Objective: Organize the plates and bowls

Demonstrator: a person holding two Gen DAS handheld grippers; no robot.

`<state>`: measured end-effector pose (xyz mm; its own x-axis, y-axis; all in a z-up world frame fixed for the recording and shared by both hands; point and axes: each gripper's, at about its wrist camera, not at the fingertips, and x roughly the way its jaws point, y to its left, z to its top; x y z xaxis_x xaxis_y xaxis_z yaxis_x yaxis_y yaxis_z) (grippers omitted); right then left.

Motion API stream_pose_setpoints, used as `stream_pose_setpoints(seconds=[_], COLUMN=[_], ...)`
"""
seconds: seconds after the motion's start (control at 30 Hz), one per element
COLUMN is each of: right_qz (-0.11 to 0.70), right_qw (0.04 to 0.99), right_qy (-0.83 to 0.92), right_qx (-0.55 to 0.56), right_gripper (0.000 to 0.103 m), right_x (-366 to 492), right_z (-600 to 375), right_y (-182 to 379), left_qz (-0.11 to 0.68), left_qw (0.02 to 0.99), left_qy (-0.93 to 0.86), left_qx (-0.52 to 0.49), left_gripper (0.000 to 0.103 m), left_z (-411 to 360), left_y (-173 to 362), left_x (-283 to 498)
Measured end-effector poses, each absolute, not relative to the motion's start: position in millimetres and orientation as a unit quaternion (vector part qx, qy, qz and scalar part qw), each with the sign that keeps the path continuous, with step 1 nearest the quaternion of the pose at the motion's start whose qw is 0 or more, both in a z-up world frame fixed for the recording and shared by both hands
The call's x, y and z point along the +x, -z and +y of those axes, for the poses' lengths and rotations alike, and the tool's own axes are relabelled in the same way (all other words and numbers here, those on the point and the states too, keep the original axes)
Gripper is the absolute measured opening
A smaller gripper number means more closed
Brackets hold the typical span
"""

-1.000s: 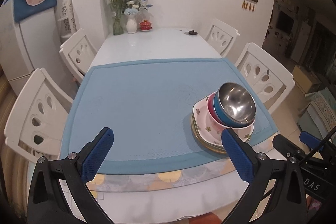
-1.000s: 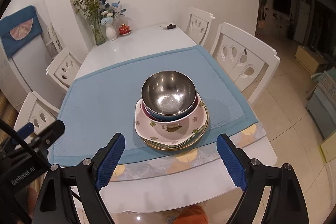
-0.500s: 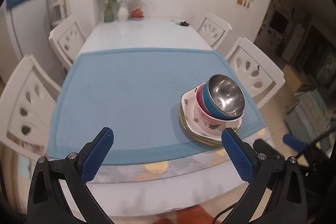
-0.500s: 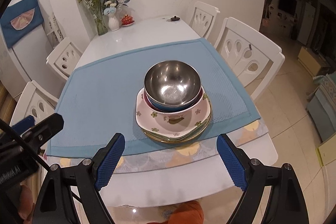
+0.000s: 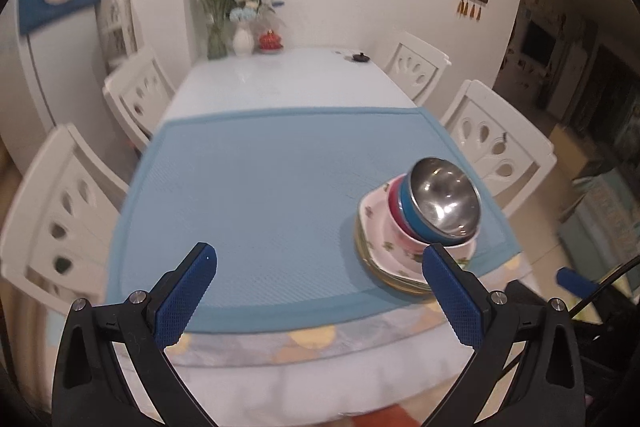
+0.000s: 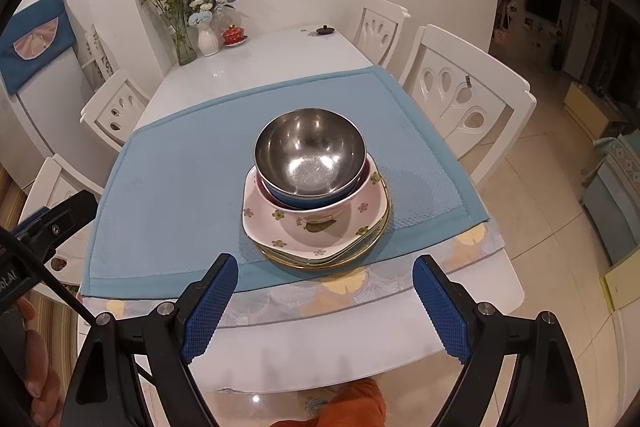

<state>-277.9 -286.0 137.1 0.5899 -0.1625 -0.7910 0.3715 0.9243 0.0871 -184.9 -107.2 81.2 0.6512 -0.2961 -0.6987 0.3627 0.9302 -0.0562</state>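
Observation:
A stack of dishes stands on the blue mat [image 6: 176, 195] near the table's front edge. On top is a steel bowl with a blue outside [image 6: 310, 155], nested in a red bowl, inside a pink floral square dish [image 6: 320, 227], over gold-rimmed plates [image 6: 360, 251]. In the left wrist view the steel bowl [image 5: 444, 203] is at the right, above the floral dish [image 5: 380, 239]. My right gripper [image 6: 324, 303] is open and empty, just in front of the stack. My left gripper [image 5: 320, 291] is open and empty over the mat's front edge, left of the stack.
White chairs [image 6: 464, 95] stand on both sides of the white table [image 6: 260, 63]. A flower vase [image 6: 182, 43], a white vase and a red lidded cup [image 6: 233, 35] stand at the far end. A small black lid [image 6: 326, 29] lies there too.
Both cameras shifted slightly; the right gripper has come a little closer to the stack. Both grippers stay open and the dishes have not moved.

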Motion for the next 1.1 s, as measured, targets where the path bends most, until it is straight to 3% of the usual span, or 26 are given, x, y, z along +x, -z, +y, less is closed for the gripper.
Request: stream_pose_setpoints(seconds=[0.6,1.1], right_qz=[0.432,0.434], right_qw=[0.882,0.881], right_qy=[0.146,0.143], right_qx=[0.123,0.125], right_gripper=[0.088,0.088], right_x=[-266.9,-268.3], right_z=[-292.5,-285.1], right_y=[-136.3,-135.4], left_qz=[0.329,0.362], left_qw=[0.927,0.915], left_qy=[0.163,0.174], left_qx=[0.075,0.031], left_gripper=[0.103,0.103], left_z=[-110.3,-101.2], left_y=[-90.2,-78.4], left_x=[-190.9,-184.7])
